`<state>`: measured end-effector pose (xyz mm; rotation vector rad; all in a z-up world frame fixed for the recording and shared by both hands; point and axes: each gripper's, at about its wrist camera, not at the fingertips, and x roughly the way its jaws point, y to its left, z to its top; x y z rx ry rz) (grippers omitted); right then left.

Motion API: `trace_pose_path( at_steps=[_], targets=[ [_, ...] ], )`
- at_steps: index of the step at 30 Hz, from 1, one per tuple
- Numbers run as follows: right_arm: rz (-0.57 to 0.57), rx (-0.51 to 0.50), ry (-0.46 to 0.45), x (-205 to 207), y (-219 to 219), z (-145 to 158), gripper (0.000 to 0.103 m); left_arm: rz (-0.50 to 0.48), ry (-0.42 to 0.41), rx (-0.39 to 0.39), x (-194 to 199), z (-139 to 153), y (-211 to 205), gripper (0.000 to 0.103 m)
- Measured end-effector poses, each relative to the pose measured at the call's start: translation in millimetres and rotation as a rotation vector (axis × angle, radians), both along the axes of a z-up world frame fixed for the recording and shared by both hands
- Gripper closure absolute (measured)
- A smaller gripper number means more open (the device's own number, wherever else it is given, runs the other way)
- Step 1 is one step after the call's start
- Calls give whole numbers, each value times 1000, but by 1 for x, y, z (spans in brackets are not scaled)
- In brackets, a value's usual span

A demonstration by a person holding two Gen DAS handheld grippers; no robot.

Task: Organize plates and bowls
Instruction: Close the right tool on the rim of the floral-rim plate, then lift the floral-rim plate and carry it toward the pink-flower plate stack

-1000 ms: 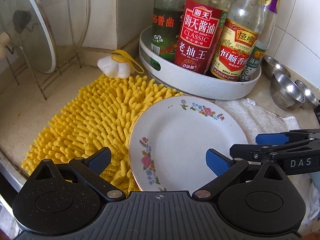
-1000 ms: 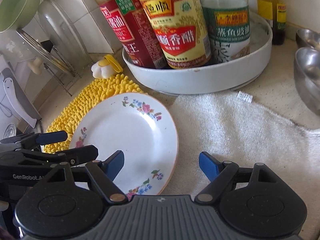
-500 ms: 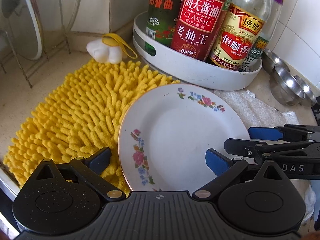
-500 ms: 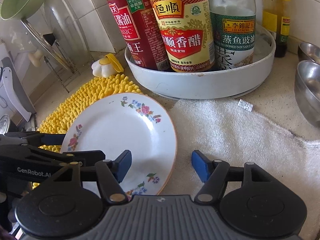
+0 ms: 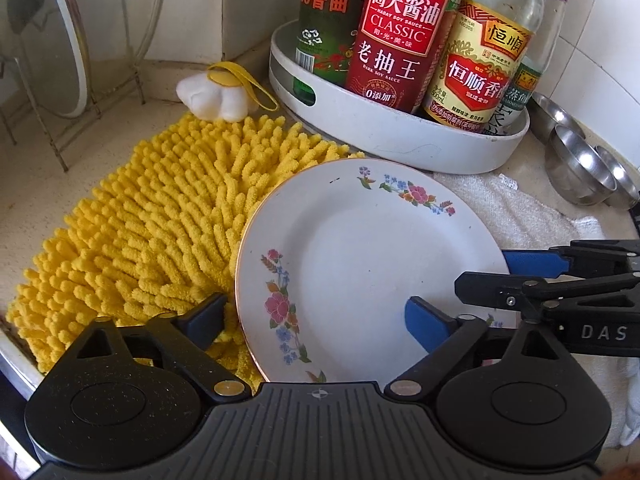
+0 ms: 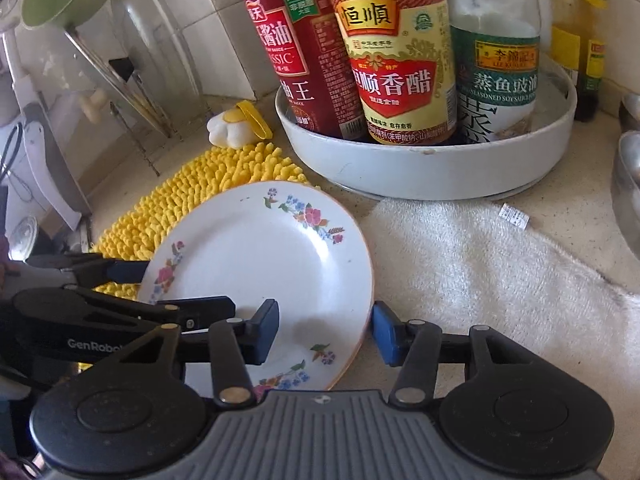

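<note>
A yellow mat (image 5: 160, 232) and white towel (image 6: 480, 280) share the counter, a flowered plate (image 5: 360, 260) lying across both. Both claws have narrowed since a second ago: the right gripper (image 6: 324, 330) closing astride its rim, the left gripper (image 5: 316, 316) likewise, neither yet pinching. A lift looks near. Steel bowls (image 5: 580, 168) sit cropped at the edge.

Bottle tray (image 5: 400, 140) blocks behind plate (image 5: 360, 248); towel (image 6: 480, 264) side clear
</note>
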<state>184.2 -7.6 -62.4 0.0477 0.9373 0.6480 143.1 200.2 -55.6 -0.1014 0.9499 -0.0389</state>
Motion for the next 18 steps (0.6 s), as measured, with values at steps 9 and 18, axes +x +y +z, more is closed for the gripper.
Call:
trace_pose_path(
  at_steps=[9,18],
  targets=[
    [10,90,23,2,-10,-5,39,-4,-21,-8,4,-3,0,10],
    [-36,70,20,-4,-12,-1,52,9,-31,-4,7,-5,-2,8]
  ],
)
